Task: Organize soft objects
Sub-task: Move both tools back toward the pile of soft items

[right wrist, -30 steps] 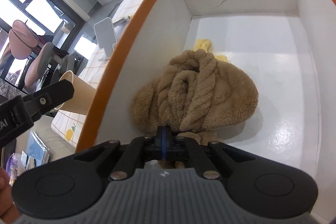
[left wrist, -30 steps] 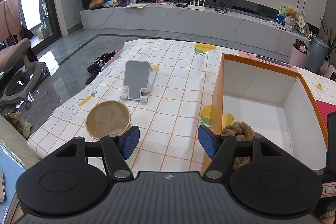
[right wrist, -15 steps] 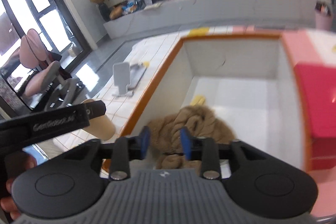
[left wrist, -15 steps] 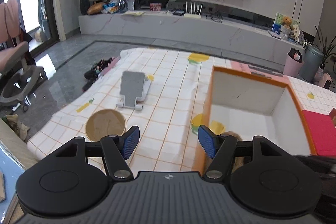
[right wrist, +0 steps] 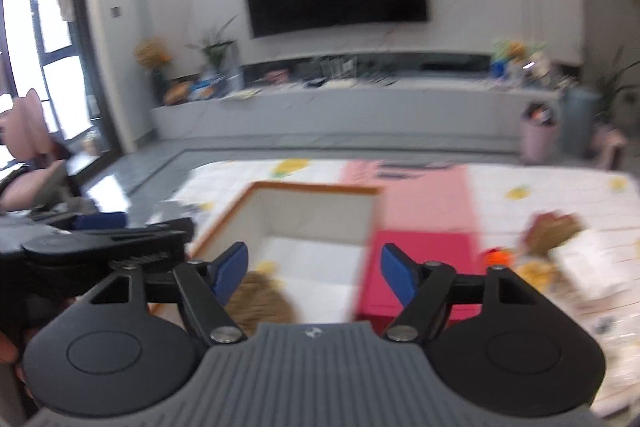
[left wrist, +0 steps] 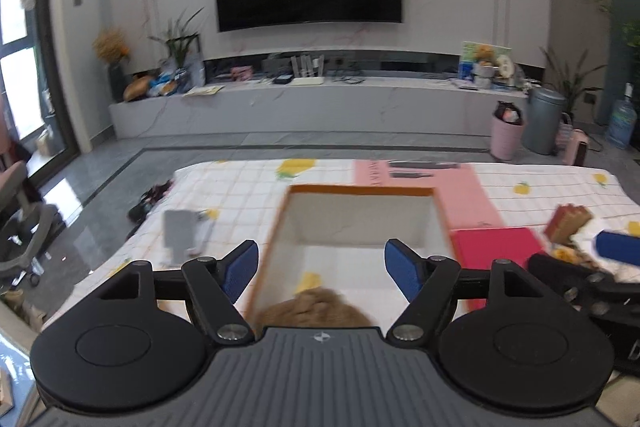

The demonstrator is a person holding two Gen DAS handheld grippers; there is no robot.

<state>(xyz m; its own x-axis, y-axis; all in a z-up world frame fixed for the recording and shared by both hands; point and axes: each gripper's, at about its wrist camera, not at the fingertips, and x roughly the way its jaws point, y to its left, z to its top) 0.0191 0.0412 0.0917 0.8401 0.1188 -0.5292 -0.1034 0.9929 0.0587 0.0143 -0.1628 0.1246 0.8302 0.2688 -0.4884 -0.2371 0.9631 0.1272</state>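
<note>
A brown fluffy soft item lies in the near end of the white box with the orange rim; it also shows in the right wrist view, inside the box. My left gripper is open and empty, raised above the box's near end. My right gripper is open and empty, raised above the box and the red box. More soft objects lie blurred on the table at the right, also in the left wrist view.
A red box and a pink box sit right of the orange-rimmed box. A grey phone stand is on the checked tablecloth at left. The right gripper's blue pad shows at the far right.
My right gripper opened, let go of the brown soft item in the box, and rose away. Both grippers tilted up and back, so the room and TV now fill the view.
</note>
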